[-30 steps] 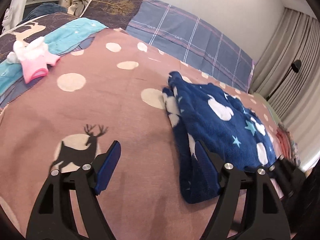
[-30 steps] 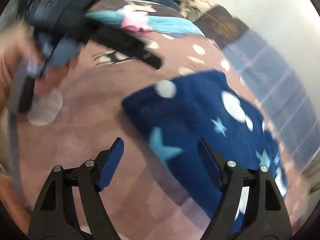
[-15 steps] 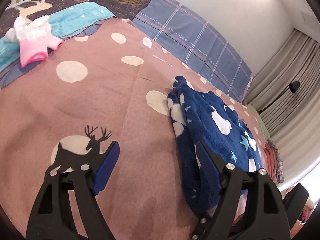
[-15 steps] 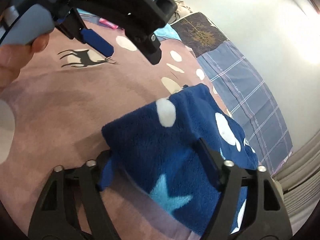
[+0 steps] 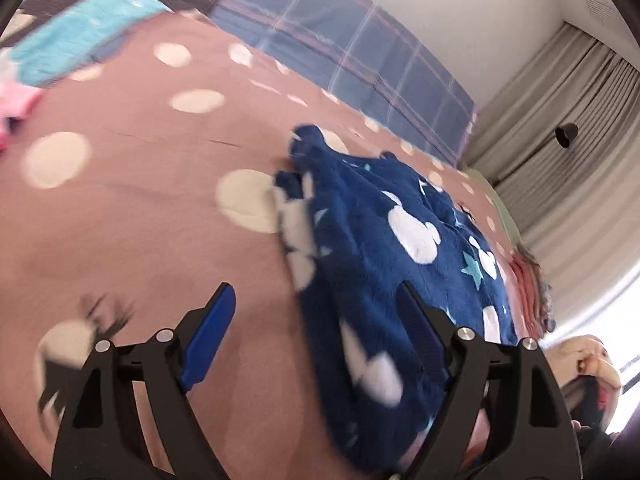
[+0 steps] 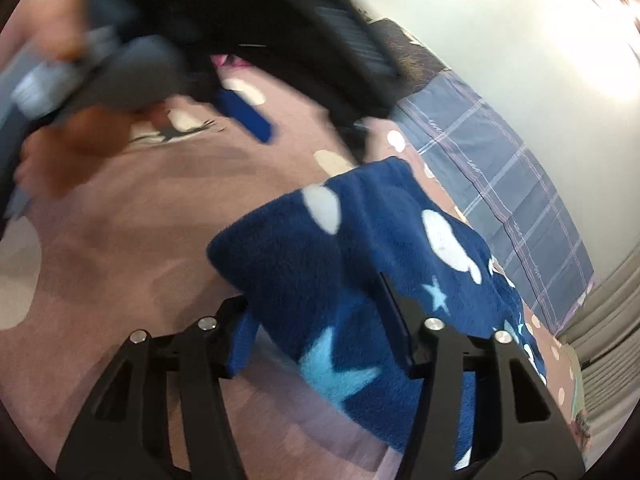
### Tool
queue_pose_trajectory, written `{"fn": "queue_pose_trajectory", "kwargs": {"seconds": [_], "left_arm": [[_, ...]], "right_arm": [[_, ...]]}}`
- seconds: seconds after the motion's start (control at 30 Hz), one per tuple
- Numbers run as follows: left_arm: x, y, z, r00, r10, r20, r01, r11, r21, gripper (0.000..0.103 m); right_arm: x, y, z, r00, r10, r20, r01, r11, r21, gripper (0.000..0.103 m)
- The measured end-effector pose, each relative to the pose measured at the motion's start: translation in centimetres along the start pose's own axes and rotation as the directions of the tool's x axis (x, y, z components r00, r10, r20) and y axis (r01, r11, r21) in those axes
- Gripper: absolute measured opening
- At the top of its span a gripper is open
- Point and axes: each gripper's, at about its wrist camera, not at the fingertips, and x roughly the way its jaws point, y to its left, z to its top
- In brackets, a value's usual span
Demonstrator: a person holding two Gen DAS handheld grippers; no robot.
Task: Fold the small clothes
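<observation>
The navy fleece garment [image 6: 400,280], printed with white blobs and pale blue stars, lies on the dusty-pink spotted blanket [image 5: 140,208] that covers the bed, already doubled over on itself so that a thick, rounded fold edge faces the two tools. It looks to be lying this way because one fold has been made and the next needs a grip on that bulky edge.

The right gripper [image 6: 320,340] has the near corner of the garment between its fingers: the fleece bulges up over the gap, hiding most of the left blue pad and lying against the right one. Its jaws have just been closing on the cloth, and they appear to be pinching the corner, held wide only because the doubled fleece is thick.

The left gripper [image 5: 316,328] stands wide apart and holds nothing. The garment's long folded side runs up just inside its right finger, while its left finger hangs over bare blanket; its jaws have just been opening a little further, probably to straddle that edge.

In the right wrist view the left tool and the hand [image 6: 72,148] gripping it cross blurred above the garment's far corner.
</observation>
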Motion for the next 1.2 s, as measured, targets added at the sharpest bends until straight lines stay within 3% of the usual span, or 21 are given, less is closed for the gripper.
{"fn": "queue_pose_trajectory", "kwargs": {"seconds": [0.17, 0.27, 0.33, 0.37, 0.4, 0.43, 0.5, 0.6, 0.77, 0.97, 1.2], "left_arm": [[5.1, -0.3, 2.8, 0.989, -0.074, -0.125, 0.07, 0.997, -0.035, 0.082], [7.3, -0.7, 3.7, 0.986, -0.089, -0.139, 0.086, 0.996, -0.028, 0.072], [8.3, -0.6, 4.2, 0.984, -0.115, -0.135, 0.108, 0.992, -0.058, 0.057], [8.5, -0.5, 4.5, 0.984, -0.131, -0.124, 0.121, 0.989, -0.083, 0.042], [8.4, -0.3, 4.8, 0.985, -0.138, -0.104, 0.127, 0.986, -0.106, 0.03], [8.1, -0.2, 4.8, 0.984, -0.164, -0.074, 0.153, 0.978, -0.14, 0.028], [7.1, -0.7, 4.7, 0.982, -0.187, -0.037, 0.18, 0.974, -0.139, 0.026], [5.2, -3.7, 5.4, 0.983, -0.183, -0.004, 0.182, 0.981, -0.07, 0.025], [3.6, -10.8, 6.9, 0.979, -0.205, 0.005, 0.204, 0.977, 0.066, 0.025], [5.7, -21.9, 8.1, 0.979, -0.197, -0.043, 0.202, 0.949, 0.241, 0.026], [13.7, -32.6, 5.4, 0.981, -0.108, -0.159, 0.164, 0.903, 0.397, 0.033]], "right_arm": [[0.0, 1.2, -0.2, 1.0, -0.018, 0.011, 0.018, 0.998, -0.054, 0.062], [0.6, 1.4, 0.2, 0.997, -0.077, 0.008, 0.078, 0.995, -0.062, 0.06], [1.2, 1.7, 0.6, 0.99, -0.137, 0.032, 0.139, 0.987, -0.085, 0.057], [1.5, 1.8, 0.7, 0.987, -0.153, 0.048, 0.157, 0.983, -0.099, 0.038], [1.9, 2.0, 0.6, 0.984, -0.167, 0.057, 0.173, 0.978, -0.114, 0.029], [1.7, 2.0, 0.6, 0.982, -0.176, 0.07, 0.183, 0.977, -0.106, 0.024], [0.3, 0.9, 0.5, 0.979, -0.17, 0.112, 0.176, 0.984, -0.041, 0.019], [-1.6, -3.0, 0.4, 0.987, -0.085, 0.133, 0.066, 0.987, 0.145, 0.018], [-5.3, -9.0, -0.8, 0.978, -0.043, 0.205, -0.04, 0.923, 0.384, 0.018], [-8.7, -17.5, -5.2, 0.963, -0.055, 0.264, -0.125, 0.778, 0.616, 0.017], [-9.4, -27.5, -16.6, 0.954, -0.002, 0.3, -0.272, 0.415, 0.868, 0.017]]}}
